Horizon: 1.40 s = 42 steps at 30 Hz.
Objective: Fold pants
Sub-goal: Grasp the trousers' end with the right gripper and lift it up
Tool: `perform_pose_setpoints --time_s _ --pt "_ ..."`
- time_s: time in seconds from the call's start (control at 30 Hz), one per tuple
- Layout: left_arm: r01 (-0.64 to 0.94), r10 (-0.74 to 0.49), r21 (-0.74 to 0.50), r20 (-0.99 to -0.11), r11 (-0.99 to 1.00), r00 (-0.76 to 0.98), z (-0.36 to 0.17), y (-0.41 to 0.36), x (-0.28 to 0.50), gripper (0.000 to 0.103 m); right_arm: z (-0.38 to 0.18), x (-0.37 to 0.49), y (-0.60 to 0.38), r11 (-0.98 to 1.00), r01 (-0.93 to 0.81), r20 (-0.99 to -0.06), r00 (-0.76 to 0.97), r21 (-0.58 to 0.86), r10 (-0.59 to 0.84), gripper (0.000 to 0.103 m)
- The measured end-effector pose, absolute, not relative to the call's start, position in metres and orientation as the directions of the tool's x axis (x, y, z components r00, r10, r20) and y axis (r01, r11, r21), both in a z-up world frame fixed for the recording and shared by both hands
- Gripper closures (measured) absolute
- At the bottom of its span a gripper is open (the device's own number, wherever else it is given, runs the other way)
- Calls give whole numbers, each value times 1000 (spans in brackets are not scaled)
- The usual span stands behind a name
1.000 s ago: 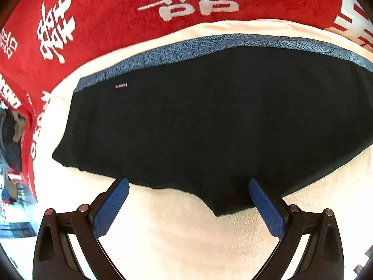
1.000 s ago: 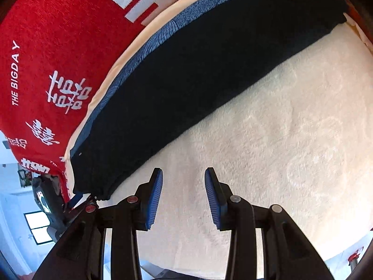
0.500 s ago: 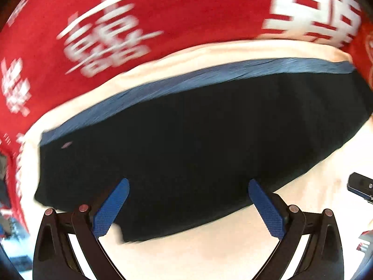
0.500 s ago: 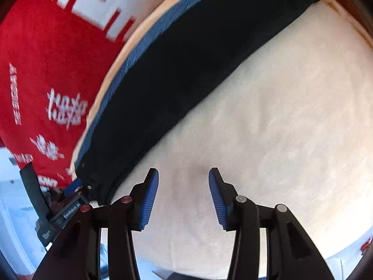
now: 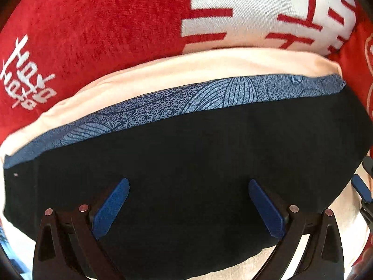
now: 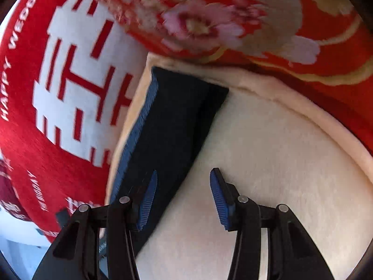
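- The left gripper (image 5: 188, 206) hangs over the black pants (image 5: 186, 163) with its jaws spread wide and nothing pinched; dark cloth fills the whole gap between the blue pads (image 5: 110, 208).
- The right gripper (image 6: 183, 198) has its jaws opening, part spread, with only bare cream blanket (image 6: 268, 151) between them; its left pad (image 6: 148, 200) sits over the near edge of the pants (image 6: 172, 126), the other over the blanket.
- The pants lie flat and already narrowed on the cream blanket, the blue patterned waistband (image 5: 181, 100) along the far edge in the left view and along the left edge in the right view.
- To do this step well, I judge each gripper should come down on an outer edge or corner, not mid-cloth: take all layers in one pinch, low against the blanket, so that no cream pile is caught.
- Both pinches should close before any lift, and the fold should carry one end squarely over the other so the edges line up.
- The red bedspread (image 5: 93, 35) with white characters and the flowered quilt (image 6: 233, 23) crowd the far side, leaving little room there.
- Hard to make out: the black cloth shows no seams or layer lines, so how many folds it holds I cannot tell.
- Both ends of the pants run into the fisheye rim in the left view; motion blur smears the quilt in the right view.
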<state>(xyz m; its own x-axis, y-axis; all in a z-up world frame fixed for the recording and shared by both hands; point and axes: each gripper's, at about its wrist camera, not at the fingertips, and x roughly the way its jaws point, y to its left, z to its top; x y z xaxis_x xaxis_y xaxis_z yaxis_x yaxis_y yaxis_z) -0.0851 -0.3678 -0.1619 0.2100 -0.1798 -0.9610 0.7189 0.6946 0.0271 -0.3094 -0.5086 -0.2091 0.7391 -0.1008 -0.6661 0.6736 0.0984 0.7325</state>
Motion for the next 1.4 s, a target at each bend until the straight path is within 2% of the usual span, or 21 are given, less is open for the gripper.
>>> perform_pose_setpoints --time_s 0.17,0.27,0.3,0.33,0.37,0.4,0.43,0.57,0.67,0.77,0.87,1.1,1.13,1.17,1.2,1.4 --pt "733 -185 45 -955 678 230 -166 -366 -83 0 -215 -289 -524 163 632 -614 775 758 -148 52" --pt "741 -185 49 -955 669 230 -166 -370 -86 0 -211 -269 -532 182 653 -637 758 735 -144 54" --pt "741 -177 48 -959 670 222 -164 -373 -86 0 -209 -265 -534 175 671 -659 741 720 -131 74" --pt "741 -169 46 -962 670 213 -161 -375 -85 8 -207 -262 -536 161 700 -692 713 695 -114 87" --pt "744 -178 39 -961 667 210 -154 -377 -85 32 -206 -260 -537 156 705 -698 708 692 -103 87" --pt "755 -197 24 -959 655 202 -145 -380 -87 41 -200 -259 -537 159 697 -690 716 699 -105 89" --pt "771 -219 16 -955 636 200 -137 -384 -90 45 -190 -257 -536 193 693 -687 718 695 -107 89" --pt "804 -314 -25 -927 594 203 -122 -395 -98 45 -153 -246 -523 343 659 -669 735 669 -107 89" --pt "795 -311 -120 -946 594 89 -153 -401 -106 45 -133 -236 -513 418 641 -666 738 644 -107 89" --pt "822 -348 -74 -925 565 156 -151 -401 -121 44 -119 -221 -501 484 634 -683 724 603 -98 89" --pt "796 -383 -164 -919 583 91 -151 -395 -112 45 -103 -207 -490 542 626 -694 713 560 -106 89" --pt "809 -401 -238 -916 538 -3 -138 -371 -98 40 -71 -180 -448 704 583 -741 661 405 -121 89" --pt "792 -405 -255 -914 555 -10 -133 -363 -94 34 -67 -173 -441 724 574 -747 653 382 -124 89" --pt "772 -412 -260 -911 580 2 -126 -351 -87 19 -62 -166 -431 748 562 -756 643 354 -125 89" --pt "755 -422 -254 -906 605 33 -117 -335 -78 16 -58 -157 -419 772 544 -762 635 328 -124 89" --pt "676 -370 -188 -919 713 135 -91 -233 -11 16 -66 -96 -339 886 430 -811 574 176 -117 87"
